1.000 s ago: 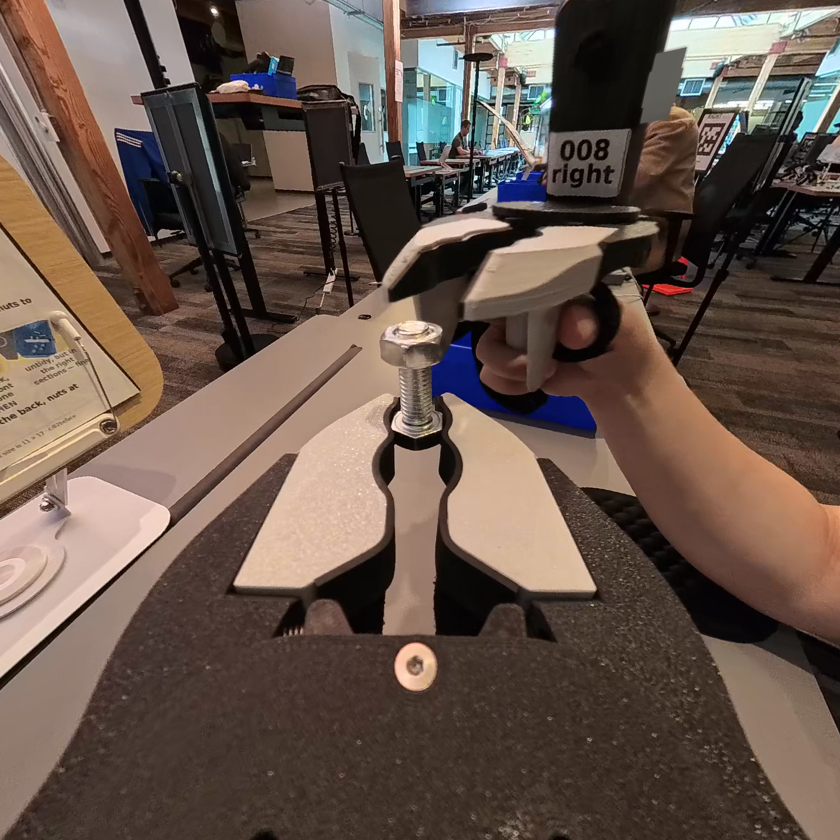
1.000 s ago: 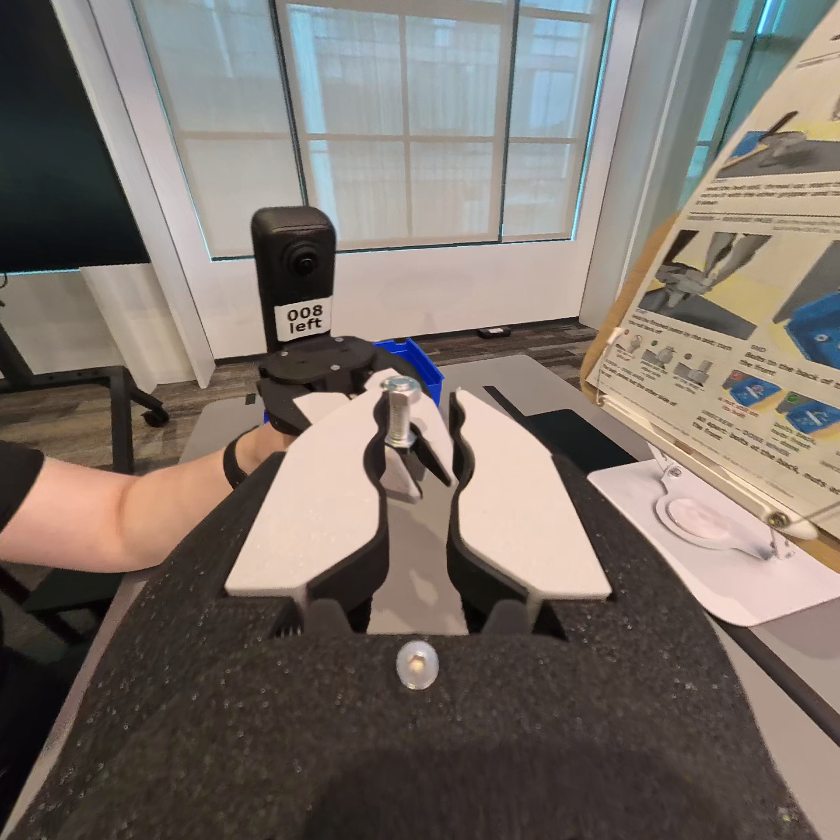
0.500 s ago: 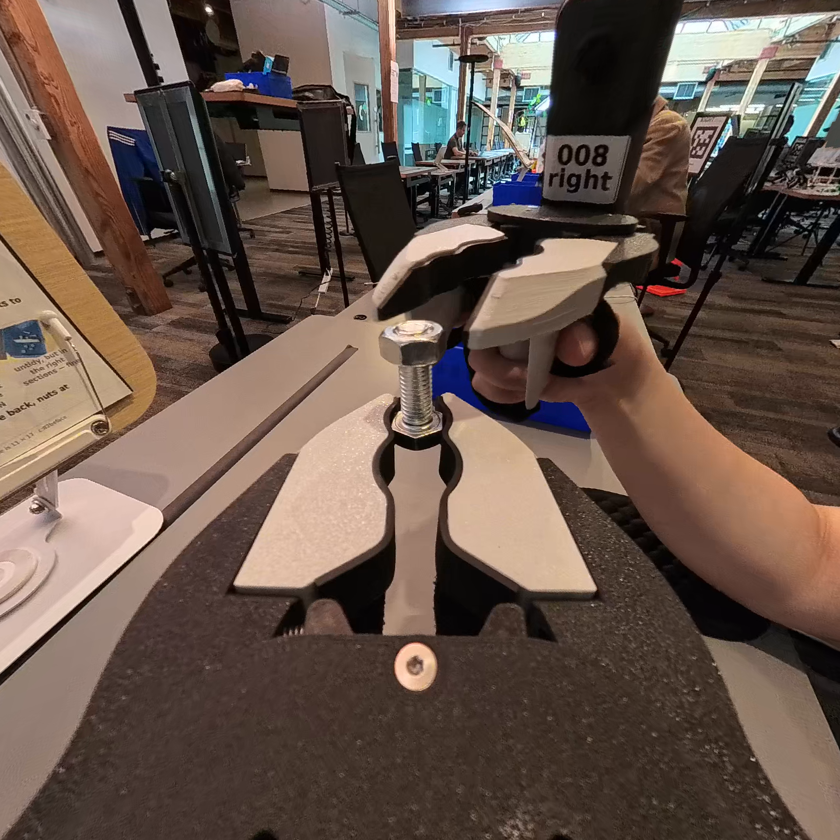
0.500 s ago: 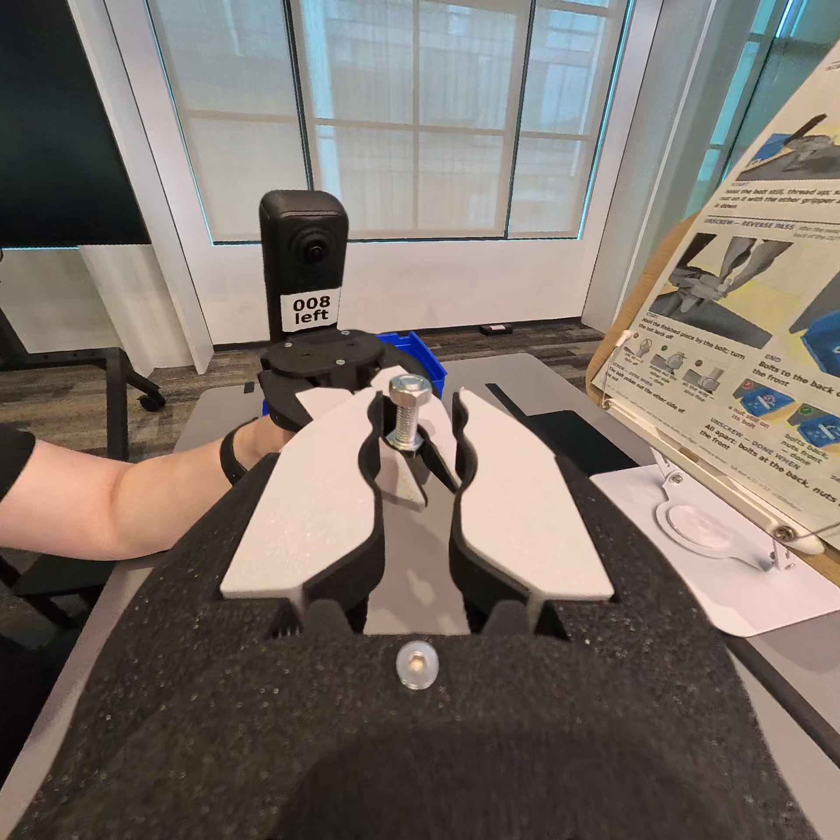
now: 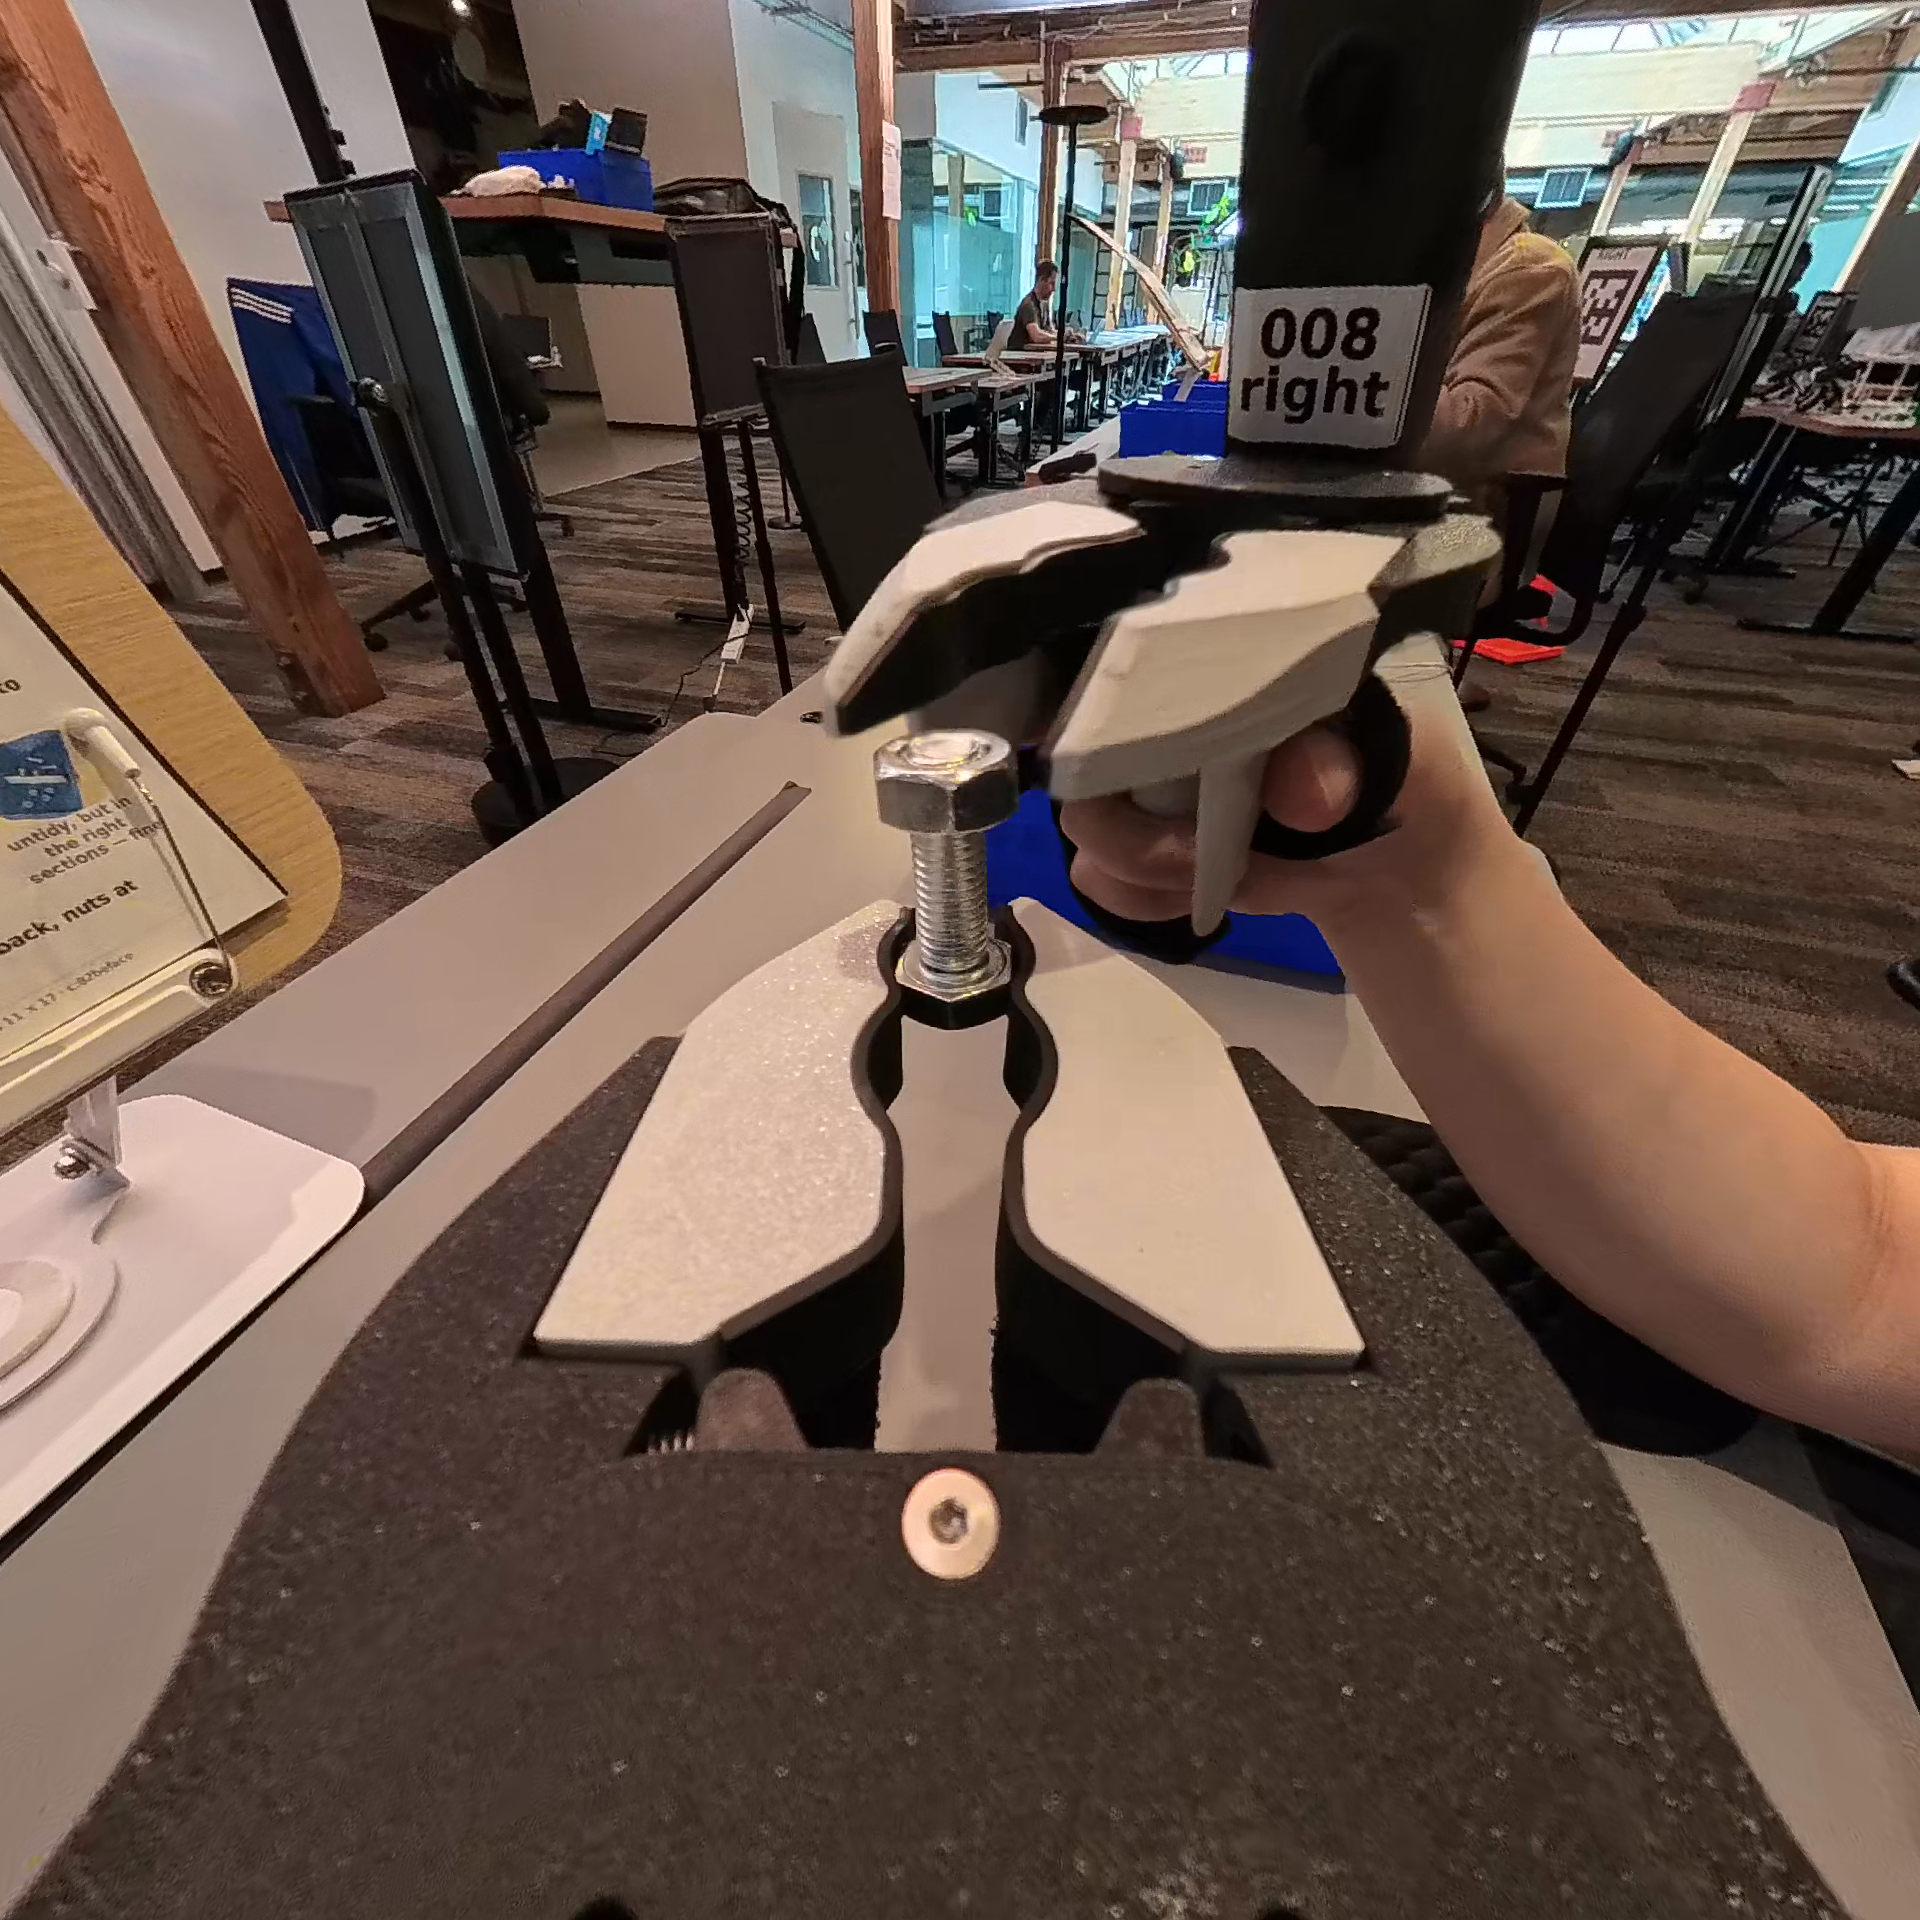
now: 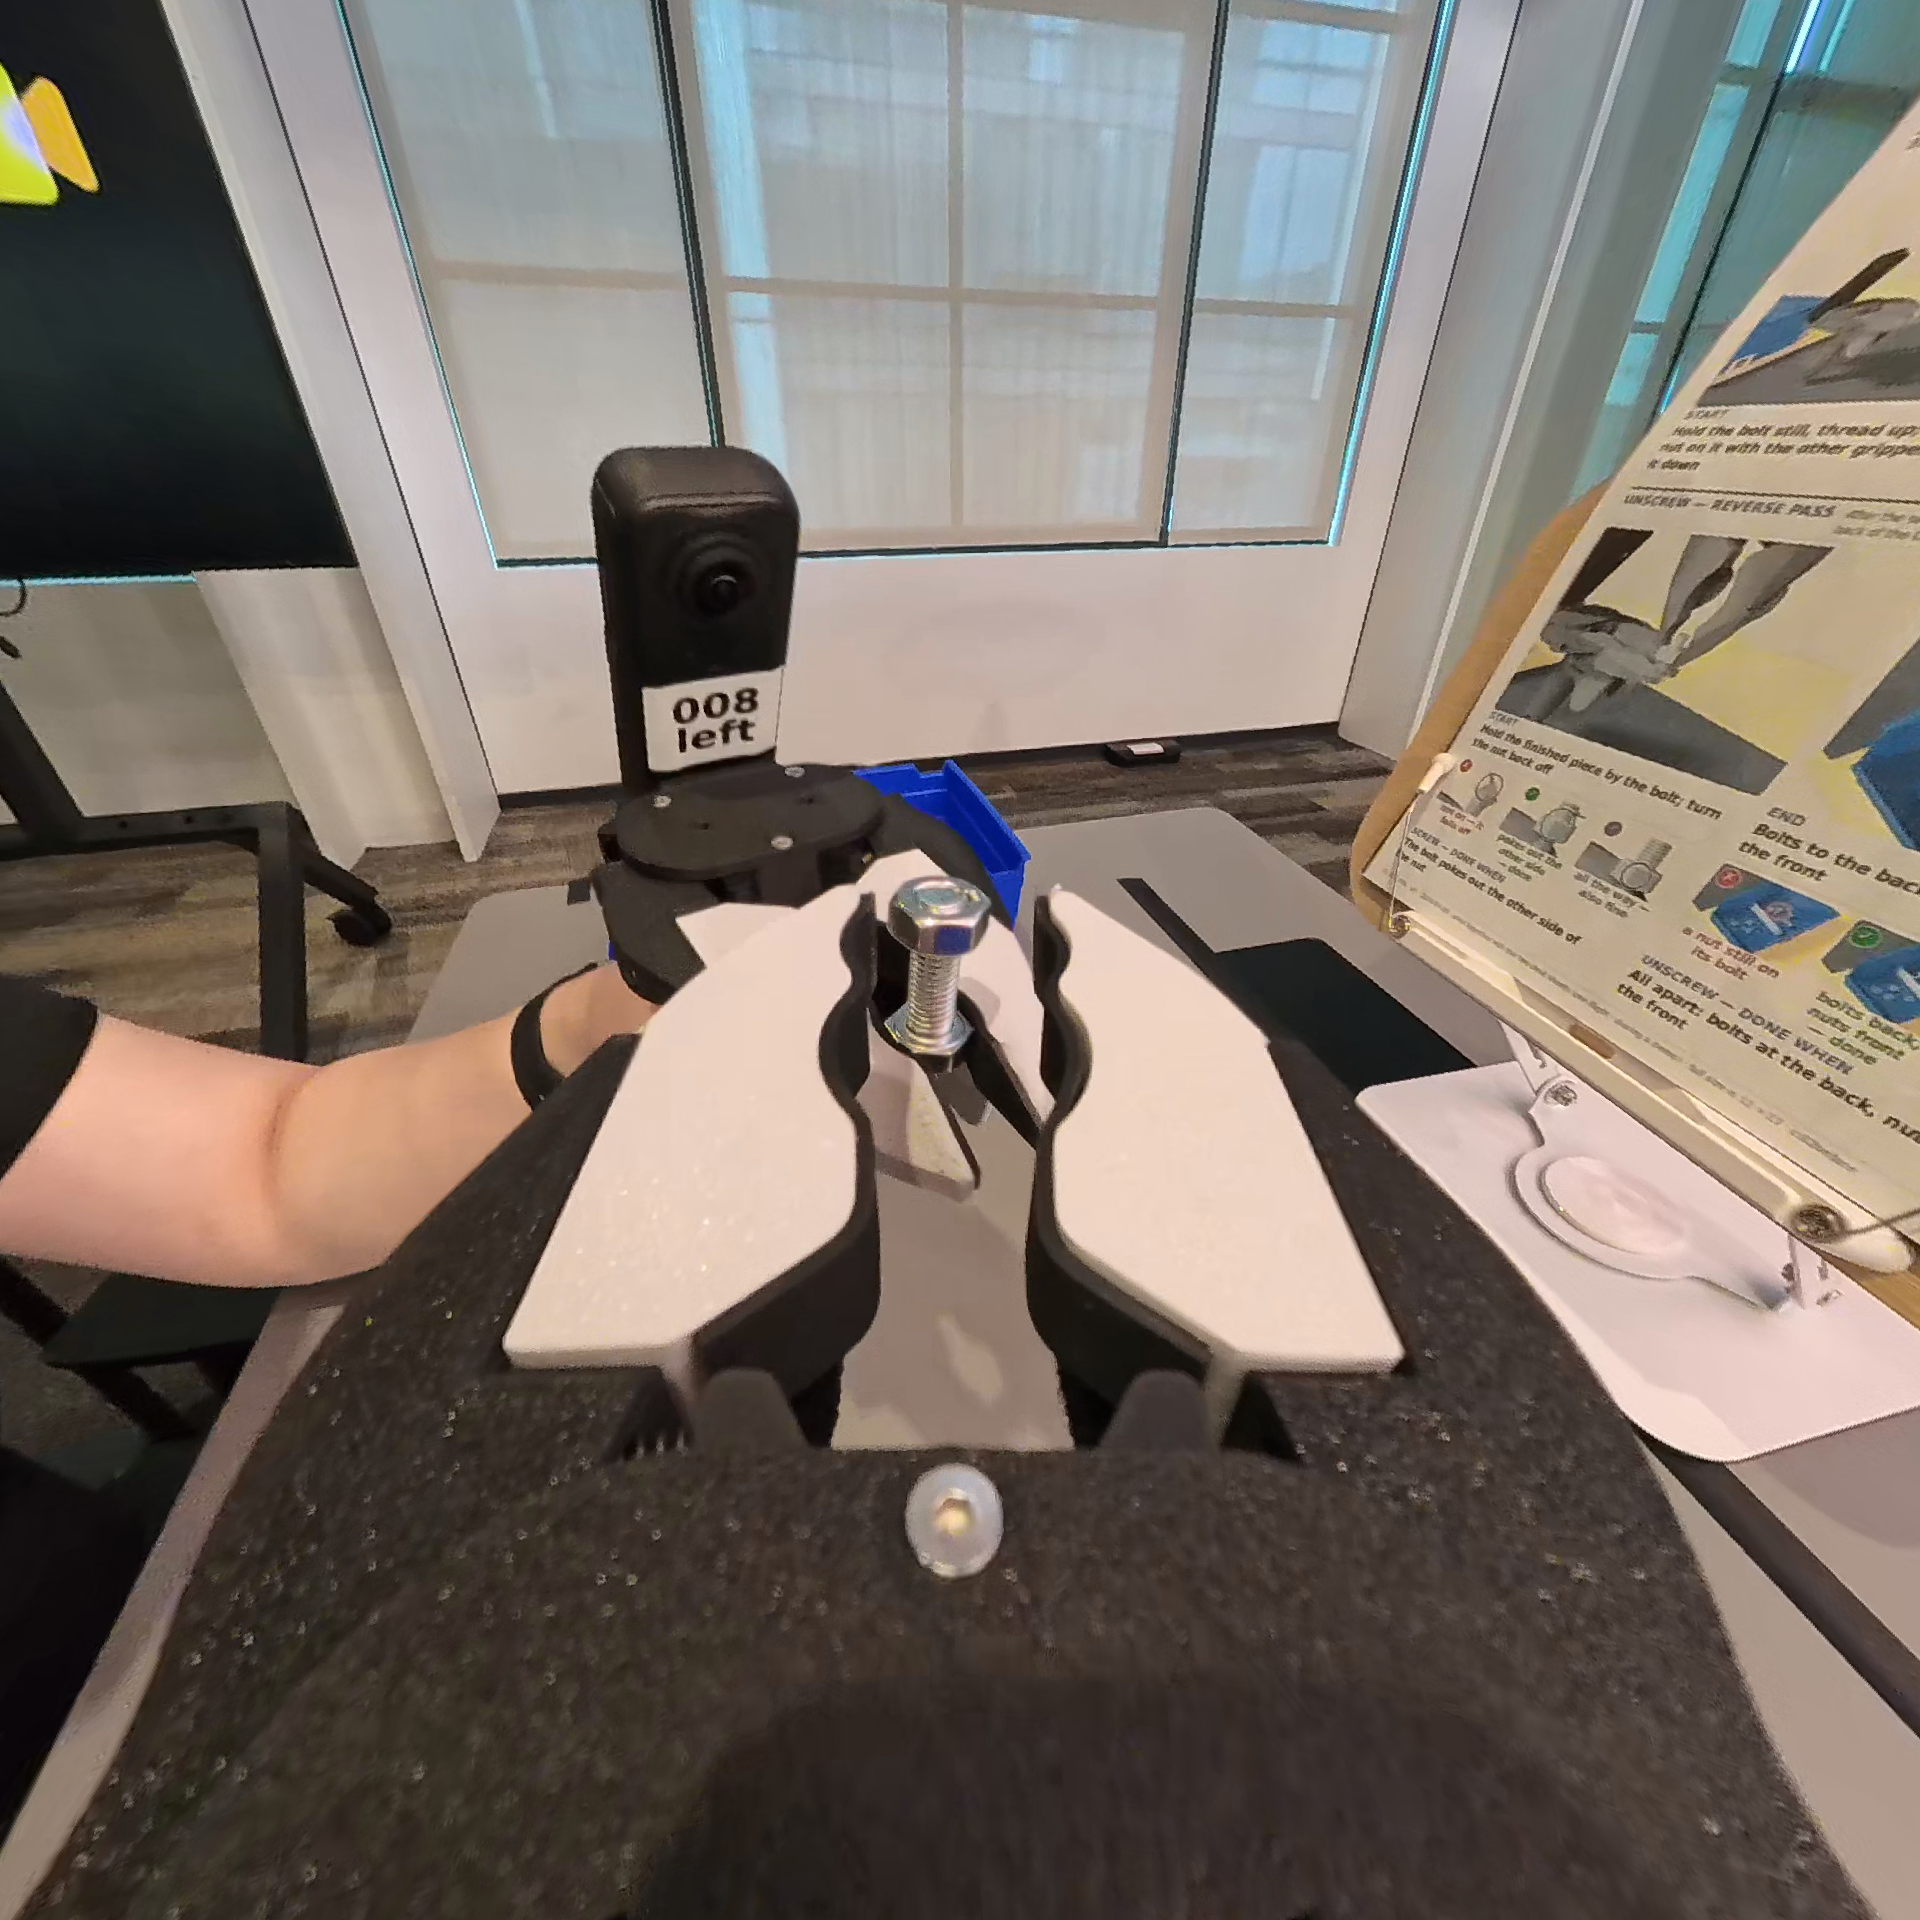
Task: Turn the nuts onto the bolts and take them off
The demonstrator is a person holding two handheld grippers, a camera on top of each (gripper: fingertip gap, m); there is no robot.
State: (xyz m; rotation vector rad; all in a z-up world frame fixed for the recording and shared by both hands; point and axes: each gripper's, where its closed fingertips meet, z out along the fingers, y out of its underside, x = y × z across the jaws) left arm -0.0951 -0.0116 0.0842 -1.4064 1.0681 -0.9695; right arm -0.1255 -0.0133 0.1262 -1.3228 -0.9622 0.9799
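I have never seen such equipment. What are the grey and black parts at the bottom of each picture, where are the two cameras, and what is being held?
Each picture comes from a camera mounted on a hand-held tool, looking forward along its two grey fingers. A person holds one tool in each hand; there is no robot arm.

In the left wrist view, the left tool is shut on the nut at the lower end of an upright bolt, head upward. The other tool you see there, held in a hand, is the right tool.

In the right wrist view, the right tool has its fingers open on either side of the same bolt, not touching it.

On the grey table stand an instruction sheet on a stand and a blue bin.
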